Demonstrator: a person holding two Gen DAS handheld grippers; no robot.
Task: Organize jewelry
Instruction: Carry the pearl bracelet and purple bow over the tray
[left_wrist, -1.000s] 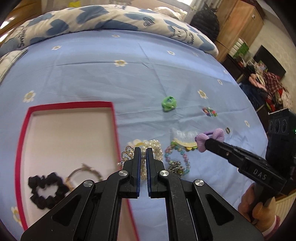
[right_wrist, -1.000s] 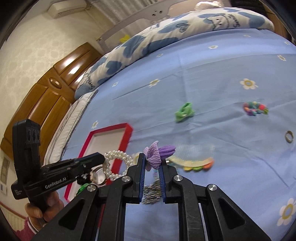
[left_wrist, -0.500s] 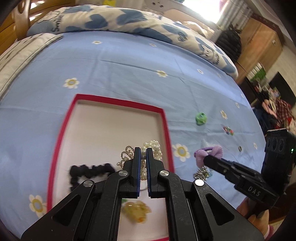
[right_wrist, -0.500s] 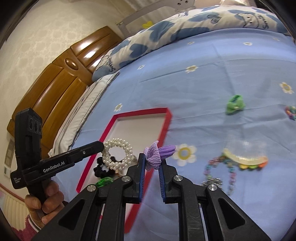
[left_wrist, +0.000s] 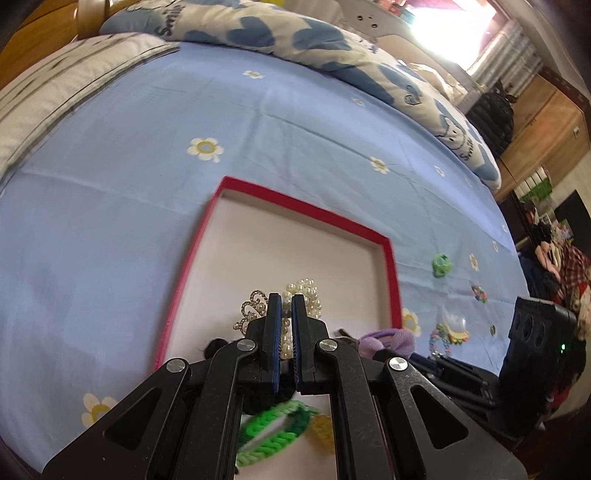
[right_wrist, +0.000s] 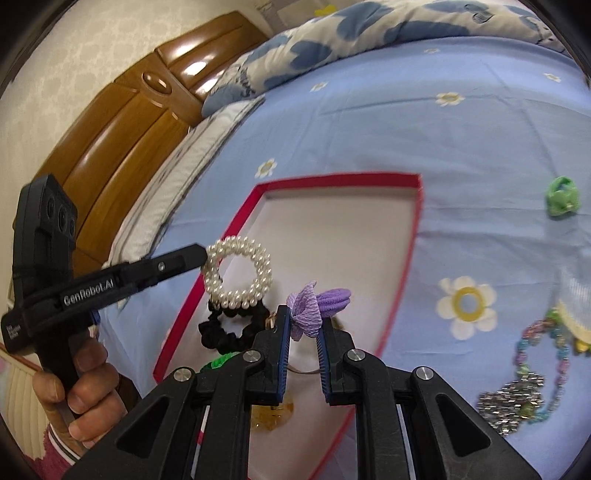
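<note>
Blue bed (left_wrist: 110, 229) — red-rimmed tray (left_wrist: 391, 266), perhaps scattered trinkets (right_wrist: 535, 373).

The left gripper (right_wrist: 205, 254) is reaching in from the left edge of the right wrist view, jaws clamped together on a pearl bracelet (right_wrist: 238, 273) dangling at its tip. The person's left hand (right_wrist: 79, 391) is wrapping the handle at lower left, a pink sleeve showing beneath it. The right gripper (right_wrist: 301, 326) is pointing downward at bottom centre, jaws pinching a purple hair tie (right_wrist: 317, 306) that is sticking up between its blue pads.
</note>
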